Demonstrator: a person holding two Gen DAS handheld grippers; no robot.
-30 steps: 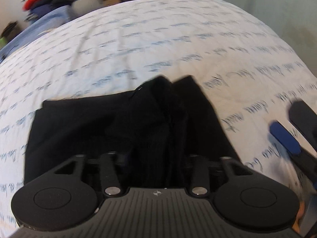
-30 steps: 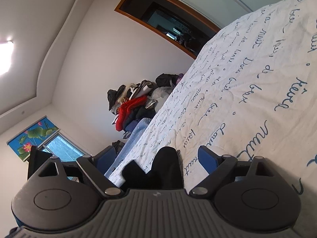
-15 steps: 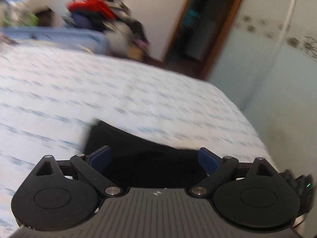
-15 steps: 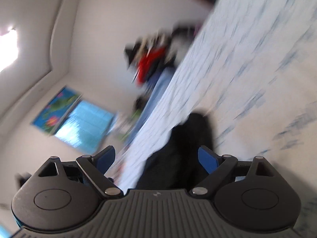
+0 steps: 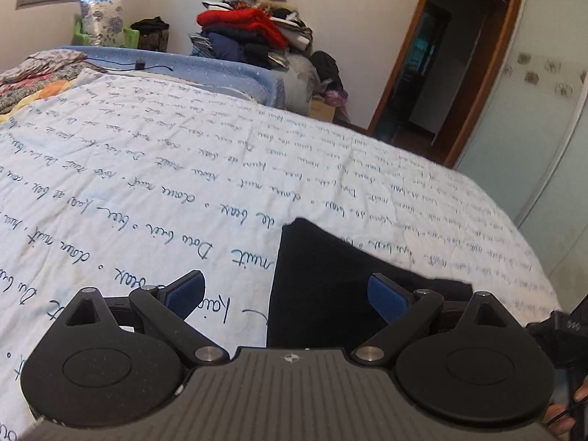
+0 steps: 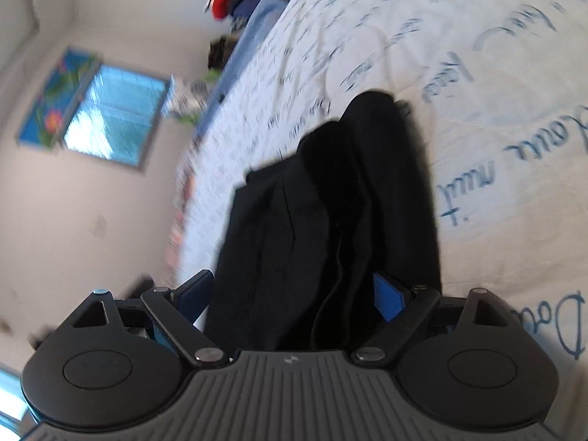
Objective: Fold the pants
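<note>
Black pants folded up on the bed, both grippers let go

The left hand-held gripper (image 5: 286,296) has its blue pads spread wide with nothing pinched; the black pants (image 5: 330,286) lie flat on the bed (image 5: 183,169) just ahead of it, mostly toward its right finger, while its left finger sits over bare bedspread with the handwriting print. The right hand-held gripper (image 6: 294,296) is released too: jaws wide, and the pants (image 6: 330,202) run straight out from between its fingers as a folded, layered bundle, but the pads aren't pressing on the cloth. That view is tilted and a bit blurry. Far beyond the left gripper there's a pile of clothes (image 5: 257,33) against the wall, with a doorway (image 5: 422,73) off to its right.
</note>
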